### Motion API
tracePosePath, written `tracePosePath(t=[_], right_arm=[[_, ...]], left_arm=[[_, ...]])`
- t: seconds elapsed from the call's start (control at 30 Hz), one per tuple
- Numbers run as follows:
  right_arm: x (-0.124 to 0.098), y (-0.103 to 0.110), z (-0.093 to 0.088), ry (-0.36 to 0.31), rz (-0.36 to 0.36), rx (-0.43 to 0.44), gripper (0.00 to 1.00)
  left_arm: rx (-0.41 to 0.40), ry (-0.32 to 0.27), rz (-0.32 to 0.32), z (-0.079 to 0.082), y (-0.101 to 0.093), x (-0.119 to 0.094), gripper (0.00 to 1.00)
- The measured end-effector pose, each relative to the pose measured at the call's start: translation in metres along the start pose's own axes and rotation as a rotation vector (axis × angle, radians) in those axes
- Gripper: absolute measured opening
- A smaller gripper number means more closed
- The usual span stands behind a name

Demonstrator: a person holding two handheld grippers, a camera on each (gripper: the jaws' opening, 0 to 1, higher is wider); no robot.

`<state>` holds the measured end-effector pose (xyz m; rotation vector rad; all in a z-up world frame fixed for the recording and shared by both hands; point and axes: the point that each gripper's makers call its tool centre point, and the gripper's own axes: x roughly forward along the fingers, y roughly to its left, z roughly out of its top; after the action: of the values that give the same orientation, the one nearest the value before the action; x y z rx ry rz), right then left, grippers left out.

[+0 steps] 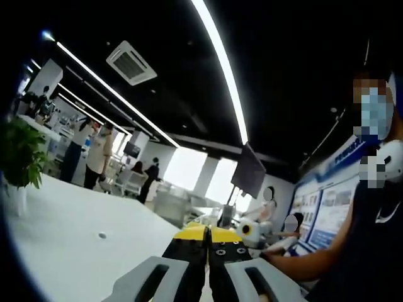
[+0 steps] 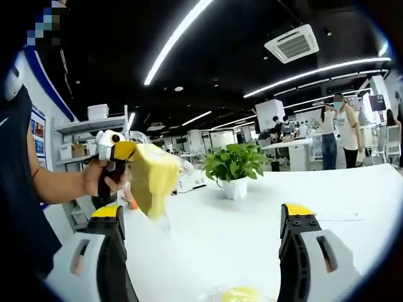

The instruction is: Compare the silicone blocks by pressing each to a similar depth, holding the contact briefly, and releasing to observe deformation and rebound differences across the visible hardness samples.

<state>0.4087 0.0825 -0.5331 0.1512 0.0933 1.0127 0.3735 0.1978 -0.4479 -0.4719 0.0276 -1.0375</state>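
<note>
Left fingers (image 1: 208,242) pressed together, right fingers (image 2: 201,217) spread wide, empty, soft yellow silicone block (image 2: 153,178)

right gripper view: my left gripper (image 2: 123,165) comes in from the left, above the table (image 2: 352,195), with a silicone block (image 2: 153,178) between its jaws. potted plant (image 2: 234,168) on the table behind it, to the right. another block (image 2: 240,294) lies on the table between my right gripper (image 2: 200,242) jaws, at the bottom edge.
</note>
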Motion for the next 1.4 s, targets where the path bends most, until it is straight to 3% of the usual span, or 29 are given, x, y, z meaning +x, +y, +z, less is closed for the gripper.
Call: tracePosePath(t=[0.07,0.2,0.33,0.4,0.77,1.13,1.2,1.4], right_arm=[[-0.009,-0.007,-0.002,-0.012,-0.016,0.021,0.96],[-0.027,-0.025,-0.018,0.049,-0.096,-0.048,0.96],[-0.044,-0.034,-0.03,0.036,-0.117,-0.022,0.96],[-0.054,-0.045,-0.041,0.066,-0.166,-0.053,0.96],[-0.088,-0.059,-0.081,0.117,-0.254,-0.012,0.96],[-0.101,-0.06,-0.095,0.138,-0.3,-0.001,0.96],[-0.103,-0.061,-0.1,0.179,-0.306,-0.037,0.96],[-0.111,-0.065,-0.102,0.161,-0.328,-0.014,0.96]], left_arm=[[-0.017,-0.004,0.01,-0.001,0.004,-0.003,0.0],[-0.032,-0.002,0.03,-0.008,0.01,-0.009,0.0],[-0.057,0.001,0.055,-0.017,0.017,-0.011,0.0],[-0.061,0.002,0.069,-0.021,0.02,-0.012,0.0],[-0.105,0.008,0.118,-0.034,0.038,-0.015,0.0],[-0.169,-0.013,0.164,-0.054,0.055,-0.016,0.0],[-0.174,-0.017,0.166,-0.056,0.056,-0.016,0.0],[-0.199,-0.001,0.178,-0.069,0.065,-0.019,0.0]])
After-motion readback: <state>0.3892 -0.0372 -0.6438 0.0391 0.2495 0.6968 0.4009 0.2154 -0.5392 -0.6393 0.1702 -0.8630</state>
